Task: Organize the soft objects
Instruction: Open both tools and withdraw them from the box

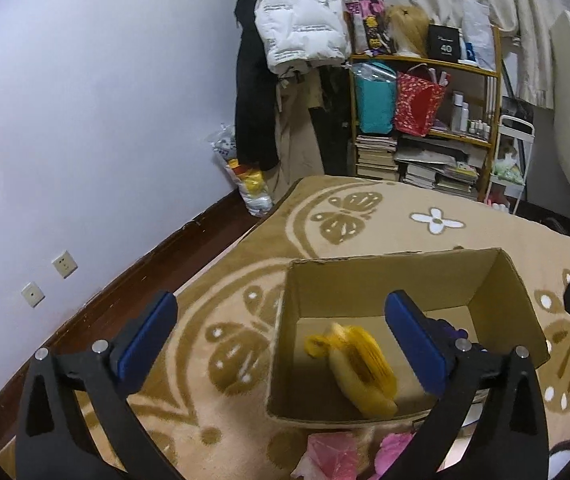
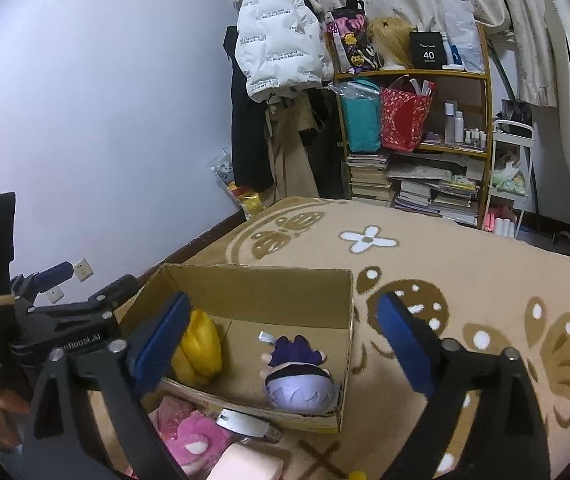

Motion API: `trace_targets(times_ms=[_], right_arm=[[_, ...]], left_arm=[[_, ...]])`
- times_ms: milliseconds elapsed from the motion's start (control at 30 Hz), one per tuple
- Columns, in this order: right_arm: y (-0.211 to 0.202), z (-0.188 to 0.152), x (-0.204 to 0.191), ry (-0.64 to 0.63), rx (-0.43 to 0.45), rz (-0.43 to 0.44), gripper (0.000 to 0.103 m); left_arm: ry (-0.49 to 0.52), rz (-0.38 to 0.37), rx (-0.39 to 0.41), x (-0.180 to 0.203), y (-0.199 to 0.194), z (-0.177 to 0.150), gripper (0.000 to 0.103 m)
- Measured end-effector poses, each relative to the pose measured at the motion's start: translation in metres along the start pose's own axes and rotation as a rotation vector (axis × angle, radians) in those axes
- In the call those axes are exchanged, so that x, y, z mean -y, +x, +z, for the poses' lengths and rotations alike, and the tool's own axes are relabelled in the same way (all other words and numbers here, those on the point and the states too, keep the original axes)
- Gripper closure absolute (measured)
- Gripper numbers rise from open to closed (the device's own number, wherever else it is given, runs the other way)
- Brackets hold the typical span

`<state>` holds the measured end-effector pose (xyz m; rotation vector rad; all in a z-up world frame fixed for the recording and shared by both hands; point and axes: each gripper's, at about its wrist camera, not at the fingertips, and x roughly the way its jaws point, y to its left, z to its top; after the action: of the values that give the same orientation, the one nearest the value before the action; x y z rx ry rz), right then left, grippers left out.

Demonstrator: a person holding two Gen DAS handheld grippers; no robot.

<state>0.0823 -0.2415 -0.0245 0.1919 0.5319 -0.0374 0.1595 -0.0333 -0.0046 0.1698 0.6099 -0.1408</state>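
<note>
An open cardboard box stands on the patterned rug; it also shows in the right wrist view. Inside lie a yellow plush, also seen from the right wrist, and a purple-haired doll. Pink soft toys lie on the rug in front of the box; they also show in the left wrist view. My left gripper is open and empty, over the box's near left corner. My right gripper is open and empty above the box.
The beige rug with brown butterflies covers the floor. A pale pink block and a white-grey object lie by the pink toys. A shelf with bags and books, hanging coats and a white wall stand behind.
</note>
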Motion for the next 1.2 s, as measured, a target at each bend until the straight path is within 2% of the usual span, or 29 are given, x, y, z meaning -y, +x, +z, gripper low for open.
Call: trace_targets(times_ms=[267, 600, 700, 833, 1067, 1200], right_arm=[[-0.01, -0.009, 0.001, 0.024, -0.024, -0.012, 0.003], [-0.025, -0.024, -0.004, 0.05, -0.068, -0.011, 0.003], [-0.028, -0.031, -0.005, 0.065, -0.086, -0.016, 0.003], [-0.033, -0.039, -0.002, 0.108, -0.107, -0.01, 0.003], [-0.036, -0.054, -0.007, 0.118, -0.148, -0.002, 0.003], [-0.034, -0.063, -0.013, 0.109, -0.18, 0.004, 0.003]], left_arm=[[-0.016, 0.042, -0.014, -0.016, -0.013, -0.006, 0.0], [0.002, 0.023, -0.036, -0.024, -0.033, -0.022, 0.0], [0.029, 0.028, -0.065, -0.026, -0.033, -0.029, 0.0], [0.013, 0.008, -0.097, -0.035, -0.034, -0.036, 0.0], [-0.077, -0.044, -0.212, -0.054, -0.029, -0.052, 0.0], [-0.102, -0.042, -0.246, -0.059, -0.025, -0.061, 0.0]])
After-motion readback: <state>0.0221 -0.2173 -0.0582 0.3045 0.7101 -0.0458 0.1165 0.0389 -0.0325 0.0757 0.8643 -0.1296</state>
